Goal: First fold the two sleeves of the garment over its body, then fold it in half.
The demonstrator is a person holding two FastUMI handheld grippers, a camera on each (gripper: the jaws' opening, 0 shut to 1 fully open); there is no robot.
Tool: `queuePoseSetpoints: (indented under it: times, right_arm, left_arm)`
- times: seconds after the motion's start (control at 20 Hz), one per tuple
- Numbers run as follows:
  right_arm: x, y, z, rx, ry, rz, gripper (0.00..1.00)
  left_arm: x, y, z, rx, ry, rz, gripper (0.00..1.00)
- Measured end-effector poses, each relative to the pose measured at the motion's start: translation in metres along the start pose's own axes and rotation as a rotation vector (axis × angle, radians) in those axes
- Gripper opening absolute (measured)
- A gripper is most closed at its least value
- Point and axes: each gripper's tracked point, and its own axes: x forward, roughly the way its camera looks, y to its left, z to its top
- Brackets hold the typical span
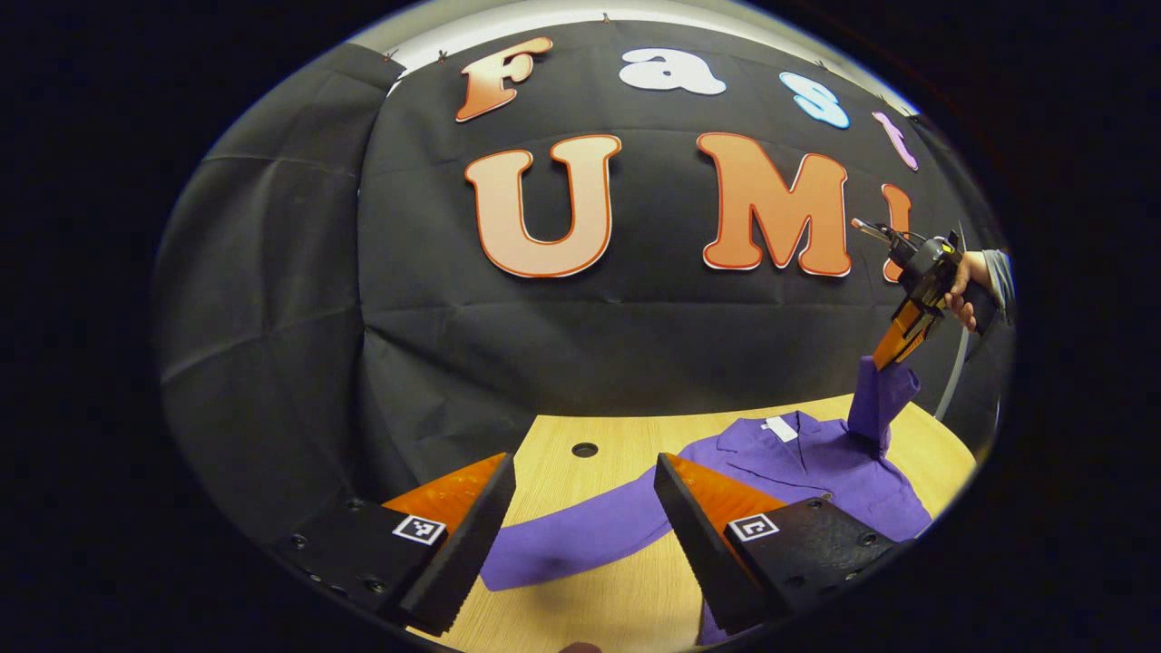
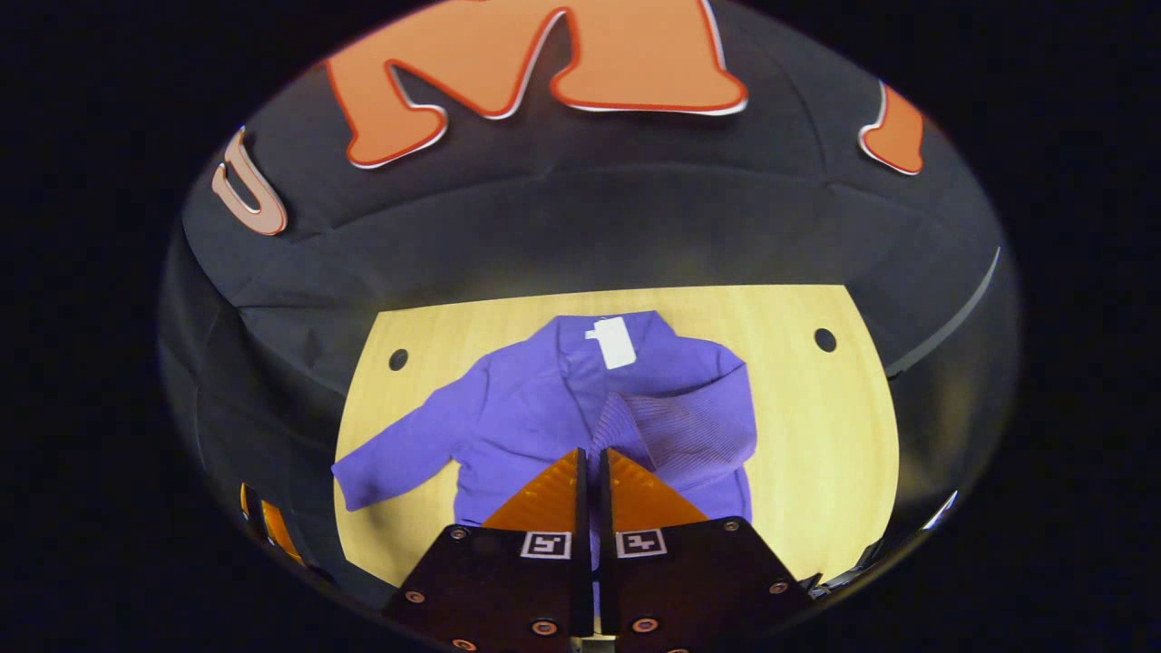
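The purple garment (image 2: 562,399) lies spread on the pale wooden desk (image 2: 816,426), collar and white tag (image 2: 614,342) toward the far edge by the booth's black cloth wall. The right tongs (image 2: 590,467) are clenched on the cuff of one sleeve (image 2: 676,431), both fingers pressing the fabric; in the left gripper view that sleeve (image 1: 882,399) stands up off the garment (image 1: 816,467) like a little tent, pinched at its tip by the right tongs (image 1: 893,349) with a hand (image 1: 966,290) behind them. The left tongs (image 1: 585,517) hang released, jaws wide apart, just above the other sleeve (image 1: 571,535), which lies flat and stretched out to the left on the desk (image 1: 617,435). This is soft, light knit, I'd say: it droops and follows wherever the cuff goes, nothing stiff or fragile about it, though it may bunch. Best hold looks like the cuff end of each sleeve, then, for the half fold, the hem corners.
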Motion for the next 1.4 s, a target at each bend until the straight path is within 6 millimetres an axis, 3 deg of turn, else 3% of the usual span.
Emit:
queuePoseSetpoints:
  times: [0.5, 0.6, 0.65, 0.8, 0.85, 0.9, 0.95, 1.05, 1.1, 1.15, 1.2, 1.4]
  right_arm:
    - [0.04, 0.098, 0.006, 0.042, 0.007, 0.195, 0.05]
    - [0.037, 0.107, 0.001, 0.026, 0.01, 0.239, 0.12]
    - [0.036, 0.107, 0.002, 0.007, 0.002, 0.244, 0.21]
    - [0.021, 0.093, 0.01, -0.065, -0.061, 0.233, 0.4]
    - [0.012, 0.086, 0.014, -0.086, -0.091, 0.227, 0.58]
    - [0.003, 0.077, 0.021, -0.105, -0.123, 0.219, 0.52]
    - [-0.008, 0.069, 0.027, -0.122, -0.159, 0.213, 0.55]
    - [-0.028, 0.053, 0.042, -0.143, -0.237, 0.199, 0.79]
    - [-0.041, 0.045, 0.046, -0.142, -0.271, 0.192, 0.83]
    - [-0.053, 0.037, 0.051, -0.139, -0.305, 0.19, 0.8]
    - [-0.065, 0.028, 0.056, -0.132, -0.343, 0.184, 0.92]
    - [-0.111, -0.011, 0.076, -0.155, -0.524, 0.114, 0.95]
  left_arm:
    - [0.009, 0.02, -0.024, -0.01, 0.062, 0.034, 0.97]
    - [0.01, 0.022, -0.03, -0.005, 0.082, 0.046, 0.97]
    - [0.011, 0.023, -0.031, 0.0, 0.091, 0.055, 0.97]
    - [0.012, 0.027, -0.03, 0.012, 0.091, 0.09, 0.97]
    - [0.013, 0.029, -0.029, 0.017, 0.096, 0.106, 0.97]
    - [0.016, 0.03, -0.03, 0.018, 0.097, 0.121, 0.97]
    - [0.018, 0.028, -0.028, 0.019, 0.099, 0.133, 0.97]
    - [0.025, 0.03, -0.024, 0.027, 0.107, 0.153, 0.97]
    - [0.029, 0.029, -0.024, 0.03, 0.121, 0.162, 0.97]
    - [0.033, 0.028, -0.022, 0.027, 0.127, 0.165, 0.97]
    - [0.039, 0.027, -0.023, 0.02, 0.143, 0.165, 0.97]
    - [0.064, 0.024, -0.037, -0.044, 0.253, 0.162, 0.97]
